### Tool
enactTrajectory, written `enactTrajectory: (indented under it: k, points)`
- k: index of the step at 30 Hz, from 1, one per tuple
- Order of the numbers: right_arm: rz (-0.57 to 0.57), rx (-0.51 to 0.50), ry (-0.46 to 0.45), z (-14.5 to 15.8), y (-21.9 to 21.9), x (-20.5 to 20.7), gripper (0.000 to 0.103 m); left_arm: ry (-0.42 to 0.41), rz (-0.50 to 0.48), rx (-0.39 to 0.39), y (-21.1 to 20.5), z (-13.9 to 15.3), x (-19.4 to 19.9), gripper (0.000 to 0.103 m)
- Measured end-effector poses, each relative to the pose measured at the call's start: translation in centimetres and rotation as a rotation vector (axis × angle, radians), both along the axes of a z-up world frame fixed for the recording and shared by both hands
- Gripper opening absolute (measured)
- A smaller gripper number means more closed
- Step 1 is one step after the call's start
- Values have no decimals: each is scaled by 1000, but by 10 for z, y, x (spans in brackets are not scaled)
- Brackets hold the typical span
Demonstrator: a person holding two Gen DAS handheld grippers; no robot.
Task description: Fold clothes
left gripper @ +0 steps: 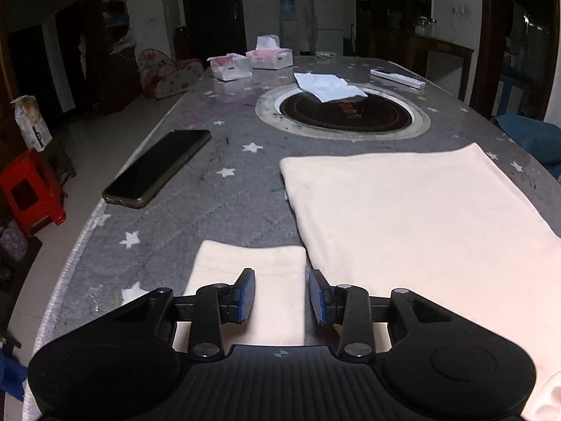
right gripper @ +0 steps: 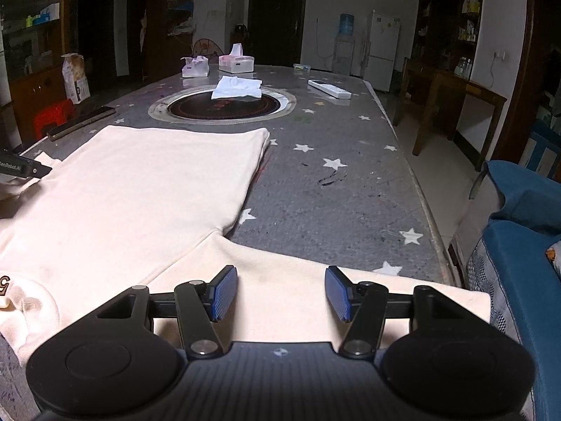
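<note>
A cream T-shirt (left gripper: 420,210) lies flat on the grey star-patterned table (left gripper: 217,210), hem toward the far side. My left gripper (left gripper: 282,280) hovers over the shirt's left sleeve (left gripper: 245,263), near that sleeve's right edge, jaws apart with fabric beneath and nothing pinched. In the right wrist view the shirt body (right gripper: 140,193) spreads to the left and its right sleeve (right gripper: 403,291) reaches toward the table edge. My right gripper (right gripper: 280,277) stands open above that sleeve, pads wide apart. Part of the left gripper's black body (right gripper: 21,170) shows at the left border.
A black phone (left gripper: 157,168) lies left of the shirt. Behind it is a round inset hotplate (left gripper: 343,112) with a white cloth (left gripper: 329,86) on it, then tissue boxes (left gripper: 270,56) and a white remote (left gripper: 398,79). A blue seat (right gripper: 519,245) borders the table's right edge.
</note>
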State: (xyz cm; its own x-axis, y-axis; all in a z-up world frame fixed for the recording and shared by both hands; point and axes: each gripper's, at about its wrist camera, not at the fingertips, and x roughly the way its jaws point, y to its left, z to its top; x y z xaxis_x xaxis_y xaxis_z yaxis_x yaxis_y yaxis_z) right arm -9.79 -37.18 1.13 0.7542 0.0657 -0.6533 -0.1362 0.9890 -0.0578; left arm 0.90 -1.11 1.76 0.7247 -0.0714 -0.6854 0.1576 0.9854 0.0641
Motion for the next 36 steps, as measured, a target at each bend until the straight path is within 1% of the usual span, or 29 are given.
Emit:
enactTrajectory:
  k: [3, 5, 6, 7, 8, 9, 10, 15, 19, 22, 26, 36]
  points:
    - [1, 2, 3, -1, 1, 1, 57, 1, -7, 3, 0, 0, 0, 38]
    - [1, 6, 3, -1, 2, 2, 58, 0, -11, -2, 1, 0, 1, 36]
    - [0, 6, 3, -2, 3, 2, 58, -1, -11, -3, 1, 0, 1, 28]
    - [-1, 6, 3, -2, 3, 2, 59, -4, -7, -3, 2, 0, 1, 23]
    - [-2, 7, 3, -2, 4, 2, 59, -5, -4, -5, 3, 1, 2, 13]
    - [-3, 7, 3, -3, 4, 3, 60, -4, 4, -21, 7, 2, 2, 8]
    - [-4, 7, 3, -3, 4, 2, 60, -11, 15, -37, 11, 4, 0, 6]
    - [-8, 8, 3, -3, 4, 2, 61, -54, 67, -118, 32, 17, -9, 5]
    - [-8, 4, 2, -3, 5, 2, 62, -111, 120, -157, 52, 33, -23, 5]
    - [-8, 5, 2, -3, 5, 2, 62, -132, 158, -185, 67, 40, -32, 5]
    - [-8, 4, 2, -3, 5, 2, 62, -136, 198, -171, 77, 43, -39, 5]
    - [-5, -6, 6, -2, 7, 2, 63, -145, 240, -127, 87, 42, -50, 5]
